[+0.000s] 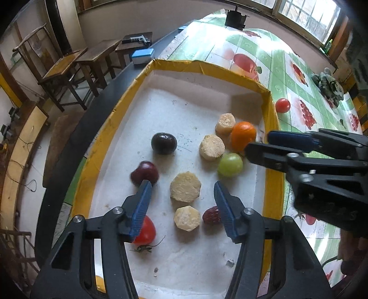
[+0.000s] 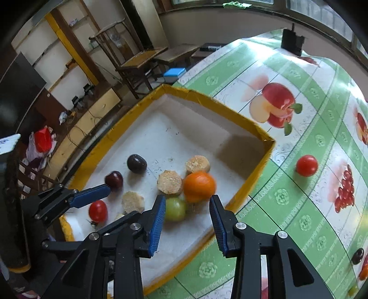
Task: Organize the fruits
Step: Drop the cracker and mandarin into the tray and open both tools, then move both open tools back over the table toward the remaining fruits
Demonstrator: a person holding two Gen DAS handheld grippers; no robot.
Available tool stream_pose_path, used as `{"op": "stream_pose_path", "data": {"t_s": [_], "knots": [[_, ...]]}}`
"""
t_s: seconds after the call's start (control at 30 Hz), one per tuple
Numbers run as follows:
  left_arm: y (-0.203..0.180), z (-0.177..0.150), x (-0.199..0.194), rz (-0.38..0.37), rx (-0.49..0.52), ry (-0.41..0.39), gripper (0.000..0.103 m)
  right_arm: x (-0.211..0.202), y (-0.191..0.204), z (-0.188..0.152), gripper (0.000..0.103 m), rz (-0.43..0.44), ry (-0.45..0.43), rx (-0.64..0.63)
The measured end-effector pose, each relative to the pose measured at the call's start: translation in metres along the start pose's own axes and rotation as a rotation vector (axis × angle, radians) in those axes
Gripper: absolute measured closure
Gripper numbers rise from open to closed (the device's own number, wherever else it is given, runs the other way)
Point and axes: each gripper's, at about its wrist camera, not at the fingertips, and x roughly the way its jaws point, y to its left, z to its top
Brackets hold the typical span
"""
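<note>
Your left gripper (image 1: 182, 191) points steeply down, blue pads (image 1: 142, 207) parted, nothing pinched between them. Your right gripper (image 2: 187, 205) also tilts steeply down, jaws apart, gripping nothing. In the left wrist view its fingers reach in from the right, ahead of your left fingertips.

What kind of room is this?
Probably a lived-in home room, perhaps a dining area: a table under a fruit-print tablecloth, old wooden chairs by the wall, a big window, and a tray of fruit.
</note>
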Motion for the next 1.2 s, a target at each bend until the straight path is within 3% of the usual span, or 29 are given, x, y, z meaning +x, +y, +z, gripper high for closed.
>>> {"op": "stream_pose_path", "data": {"t_s": [0.23,0.53,0.93,1.2], "knots": [[-0.019,0.007,-0.023,0.003,0.014,-0.069,0.046,-0.041,-0.008,-0.022,0.064,-0.014,-0.059,0.025],[-0.090,0.013,-0.042,-0.075,0.113,-0.128,0.046,-0.100,-0.049,-0.067,0.062,-0.077,-0.123,0.144],[-0.191,0.008,-0.047,-0.147,0.252,-0.133,0.046,-0.168,-0.127,-0.152,0.061,-0.188,-0.163,0.341],[-0.227,0.004,-0.045,-0.154,0.289,-0.123,0.046,-0.196,-0.165,-0.195,0.061,-0.228,-0.169,0.430]]}}
